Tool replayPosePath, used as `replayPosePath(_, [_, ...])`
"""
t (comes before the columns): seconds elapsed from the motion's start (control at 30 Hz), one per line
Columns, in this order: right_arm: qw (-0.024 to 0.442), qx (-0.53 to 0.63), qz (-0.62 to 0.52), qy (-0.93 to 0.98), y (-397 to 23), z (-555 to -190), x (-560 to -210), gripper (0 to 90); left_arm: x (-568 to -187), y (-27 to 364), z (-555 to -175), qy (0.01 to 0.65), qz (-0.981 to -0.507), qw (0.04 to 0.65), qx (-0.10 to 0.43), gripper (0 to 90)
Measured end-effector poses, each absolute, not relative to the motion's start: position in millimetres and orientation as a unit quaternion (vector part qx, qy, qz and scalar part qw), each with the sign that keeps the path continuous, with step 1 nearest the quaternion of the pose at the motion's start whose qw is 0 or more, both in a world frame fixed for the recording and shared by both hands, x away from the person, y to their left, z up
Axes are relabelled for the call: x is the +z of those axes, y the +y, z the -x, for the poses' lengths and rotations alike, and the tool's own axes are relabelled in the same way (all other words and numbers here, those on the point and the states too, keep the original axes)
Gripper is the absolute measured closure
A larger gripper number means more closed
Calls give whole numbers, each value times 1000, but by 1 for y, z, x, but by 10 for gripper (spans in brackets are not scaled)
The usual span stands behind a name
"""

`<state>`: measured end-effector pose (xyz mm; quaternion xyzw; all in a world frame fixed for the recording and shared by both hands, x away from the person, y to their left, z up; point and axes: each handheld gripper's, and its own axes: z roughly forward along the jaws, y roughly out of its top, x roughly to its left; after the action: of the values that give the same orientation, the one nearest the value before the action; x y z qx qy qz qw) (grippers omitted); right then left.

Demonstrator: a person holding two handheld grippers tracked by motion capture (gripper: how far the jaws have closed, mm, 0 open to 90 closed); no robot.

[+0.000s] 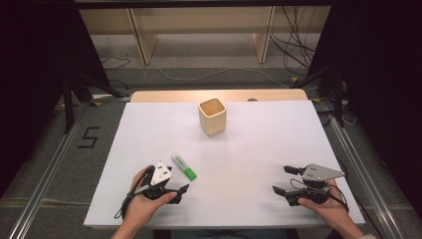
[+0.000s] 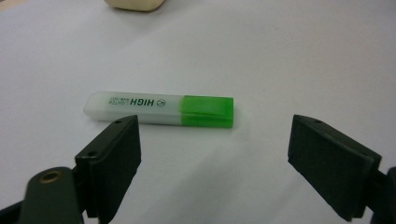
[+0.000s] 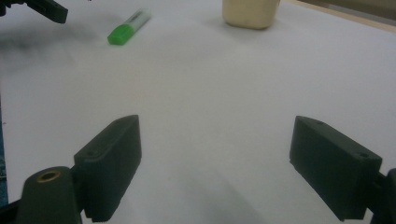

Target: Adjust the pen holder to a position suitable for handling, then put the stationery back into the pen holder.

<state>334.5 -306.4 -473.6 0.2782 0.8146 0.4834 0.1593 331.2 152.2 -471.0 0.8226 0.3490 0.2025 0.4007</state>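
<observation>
Jaws of the left gripper (image 2: pixel 212 158) stood wide apart, empty, with the highlighter (image 2: pixel 159 109) lying flat just beyond them, crosswise to them, its green cap nearer the gap. The right gripper (image 3: pixel 215 163) also gaped empty, well right of the highlighter. Bare white bench (image 1: pixel 259 149) surrounded the highlighter; the wooden cup (image 1: pixel 212 116) stood well behind it. Its barrel read "HIGH".
</observation>
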Motion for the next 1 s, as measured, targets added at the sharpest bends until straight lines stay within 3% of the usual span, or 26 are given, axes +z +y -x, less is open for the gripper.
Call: replayPosePath(1.0, [154, 485, -279, 815, -300, -340, -473, 174, -469, 161, -329, 356, -814, 400, 224, 181])
